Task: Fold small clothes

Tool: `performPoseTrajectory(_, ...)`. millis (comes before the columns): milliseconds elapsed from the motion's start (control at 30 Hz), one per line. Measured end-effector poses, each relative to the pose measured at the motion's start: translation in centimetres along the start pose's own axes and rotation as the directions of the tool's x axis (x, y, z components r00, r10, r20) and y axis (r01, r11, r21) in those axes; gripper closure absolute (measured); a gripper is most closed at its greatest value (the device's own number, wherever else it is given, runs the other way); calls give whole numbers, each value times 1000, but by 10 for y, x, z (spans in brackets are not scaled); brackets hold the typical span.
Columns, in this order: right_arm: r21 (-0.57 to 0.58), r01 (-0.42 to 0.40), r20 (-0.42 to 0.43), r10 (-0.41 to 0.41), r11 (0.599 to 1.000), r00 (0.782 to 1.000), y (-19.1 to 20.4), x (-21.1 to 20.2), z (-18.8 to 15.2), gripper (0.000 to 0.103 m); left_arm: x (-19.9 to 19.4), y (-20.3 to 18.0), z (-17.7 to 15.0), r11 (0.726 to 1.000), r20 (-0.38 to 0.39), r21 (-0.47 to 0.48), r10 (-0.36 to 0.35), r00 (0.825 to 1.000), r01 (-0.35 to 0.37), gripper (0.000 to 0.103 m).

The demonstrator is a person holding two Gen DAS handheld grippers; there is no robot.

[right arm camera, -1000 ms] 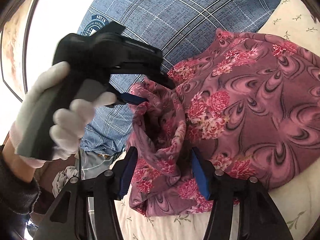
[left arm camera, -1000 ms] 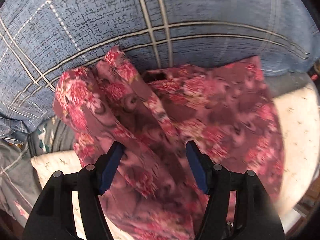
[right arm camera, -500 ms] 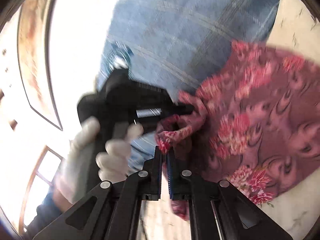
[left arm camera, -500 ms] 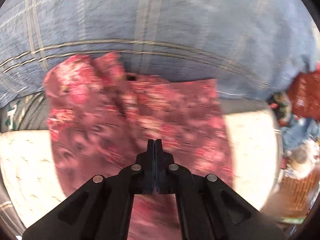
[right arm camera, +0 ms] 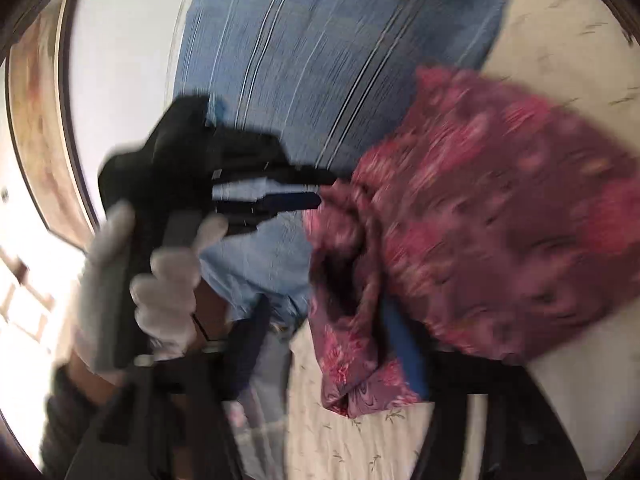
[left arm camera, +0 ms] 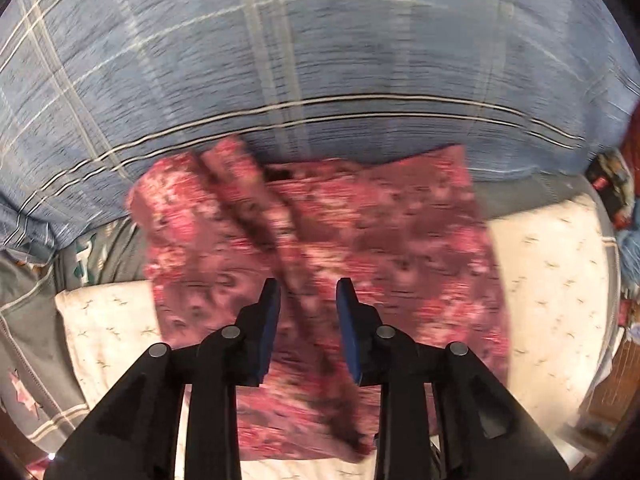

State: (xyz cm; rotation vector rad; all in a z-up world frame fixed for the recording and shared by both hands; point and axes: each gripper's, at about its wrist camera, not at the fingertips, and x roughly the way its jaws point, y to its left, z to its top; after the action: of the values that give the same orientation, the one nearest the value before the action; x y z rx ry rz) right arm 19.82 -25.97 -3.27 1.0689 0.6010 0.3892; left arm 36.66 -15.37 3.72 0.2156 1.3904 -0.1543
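Left wrist view: the left hand-held gripper (left arm camera: 307,312) hangs above the floral garment (left arm camera: 320,240), jaws opening with nothing pinched. The right hand-held gripper (right arm camera: 324,344) is opening too, a garment fold between its pads but loose. The garment lies on a cream sheet (left arm camera: 552,272), against a blue plaid blanket (left arm camera: 320,60).
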Motion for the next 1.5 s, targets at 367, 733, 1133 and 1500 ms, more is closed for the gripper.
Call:
performPoseTrajectory(367,-93,70,5,-70,993,998,2,26,-15,38,63,-3,21,997,-78,45,71,994,-67,77)
performPoseTrajectory(733,-156,79,-11,-82,985,997,6,39,-26,96,92,25,23,997,-110,-1,73,991,-74,40)
performPoseTrajectory(1133,24,-256,138,251,966,958,10,-26,-7,99,26,51,-13,943,86,-140,-293,952,303,92)
performPoseTrajectory(1500,511,-263,252,150,818,956,-101,-75,-7,98,53,-63,-23,931,-17,-28,-364,931,364,92)
